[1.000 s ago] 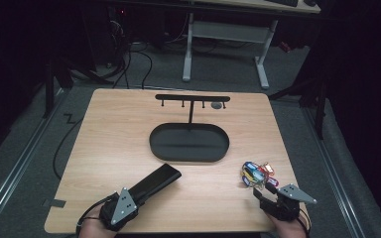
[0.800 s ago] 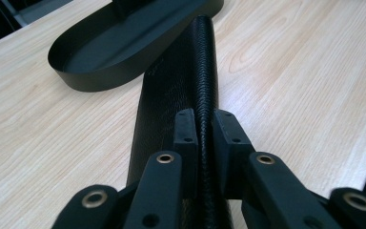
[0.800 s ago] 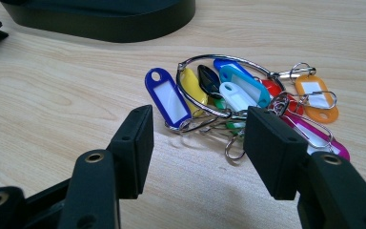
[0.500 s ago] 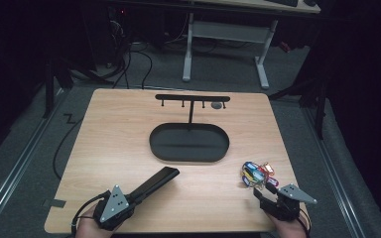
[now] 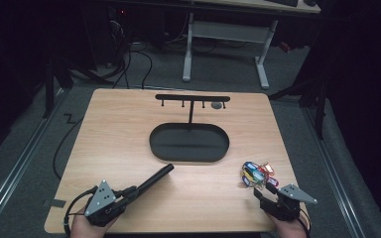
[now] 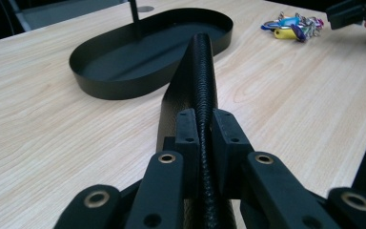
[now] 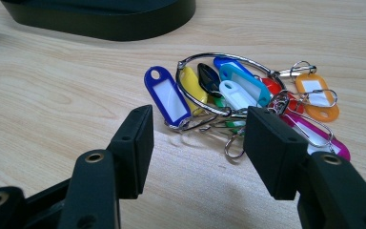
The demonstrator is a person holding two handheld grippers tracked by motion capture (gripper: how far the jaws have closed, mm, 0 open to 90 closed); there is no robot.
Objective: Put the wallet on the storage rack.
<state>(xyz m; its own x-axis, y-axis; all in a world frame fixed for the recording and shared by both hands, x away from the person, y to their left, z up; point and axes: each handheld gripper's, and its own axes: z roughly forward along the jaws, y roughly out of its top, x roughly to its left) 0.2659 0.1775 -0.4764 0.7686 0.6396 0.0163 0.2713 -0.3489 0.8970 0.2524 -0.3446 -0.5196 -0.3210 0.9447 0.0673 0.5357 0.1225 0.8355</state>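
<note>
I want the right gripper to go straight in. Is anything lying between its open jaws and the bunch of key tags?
Nothing visible does. The right gripper stands open just short of the key tags, with bare table between them.

The high view is looking forward and down over the table (image 5: 129, 129). Both gripper views are sitting low and close, sharing the black tray (image 6: 100, 76) and the key tags (image 7: 233, 95).

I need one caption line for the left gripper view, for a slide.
Left gripper clamps a black textured case by its edge, pointing toward the black oval tray on the wooden table.
</note>
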